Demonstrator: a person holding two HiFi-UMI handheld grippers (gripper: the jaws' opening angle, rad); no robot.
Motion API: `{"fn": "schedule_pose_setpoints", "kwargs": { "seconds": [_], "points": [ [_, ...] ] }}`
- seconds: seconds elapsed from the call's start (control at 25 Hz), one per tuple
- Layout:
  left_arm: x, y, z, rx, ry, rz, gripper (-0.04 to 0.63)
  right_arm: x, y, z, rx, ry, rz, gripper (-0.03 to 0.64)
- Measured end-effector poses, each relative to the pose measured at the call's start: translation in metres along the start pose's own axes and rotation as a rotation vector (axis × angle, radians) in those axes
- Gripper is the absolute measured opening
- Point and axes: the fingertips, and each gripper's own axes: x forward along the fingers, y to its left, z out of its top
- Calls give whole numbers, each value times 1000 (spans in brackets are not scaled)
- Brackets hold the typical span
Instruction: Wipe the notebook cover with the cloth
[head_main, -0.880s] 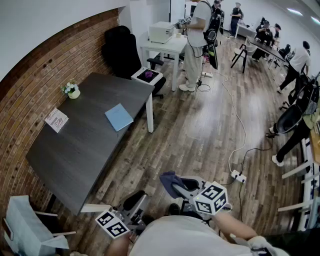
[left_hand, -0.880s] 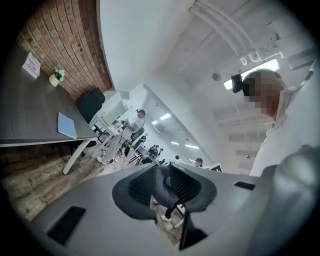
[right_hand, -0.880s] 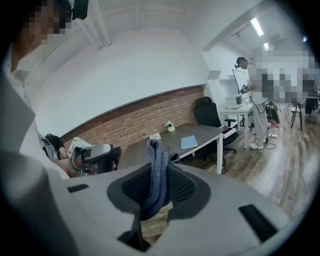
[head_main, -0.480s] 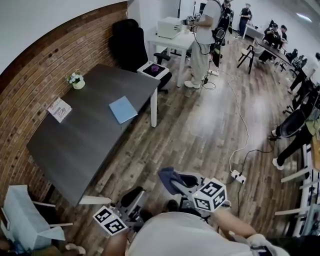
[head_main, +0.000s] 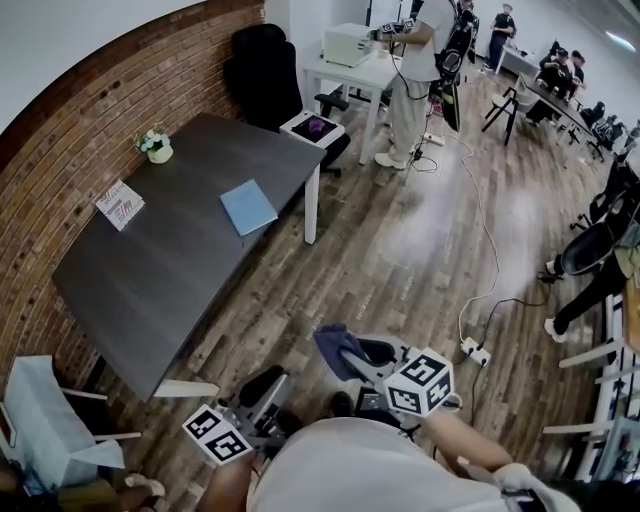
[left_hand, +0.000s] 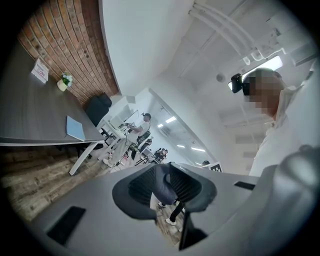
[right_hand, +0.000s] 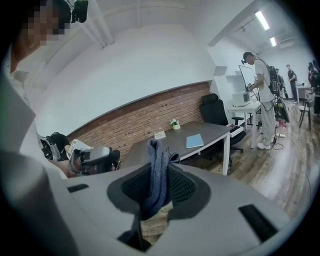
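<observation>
Fuzzy folded cloth (right_hand: 154, 156) in right gripper (right_hand: 156, 186) jaws — flat notebook (right_hand: 194, 140) apart

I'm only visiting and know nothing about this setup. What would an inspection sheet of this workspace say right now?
Surface: dark table, mostly bare, standing along a brick wall.
Job's things: blue notebook lies flat near the table's floor-side edge; dark blue cloth is held off the table, not touching the notebook.
Clutter: flower pot and printed card on the wall side.
Grippers: right gripper, jaws shut on the cloth; left gripper, jaws slightly apart, nothing between them. Both are away from the table.
Cables: white cable runs over the wooden floor to a power strip.
Surroundings: black office chair, white table, several people further back.
</observation>
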Motion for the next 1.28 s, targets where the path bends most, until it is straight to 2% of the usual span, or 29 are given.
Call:
{"fn": "schedule_pose_setpoints", "kwargs": {
  "seconds": [1.28],
  "points": [
    [65,10,-16,13,-24,105,95,0,-68,1,24,46,96,94]
  ]
}}
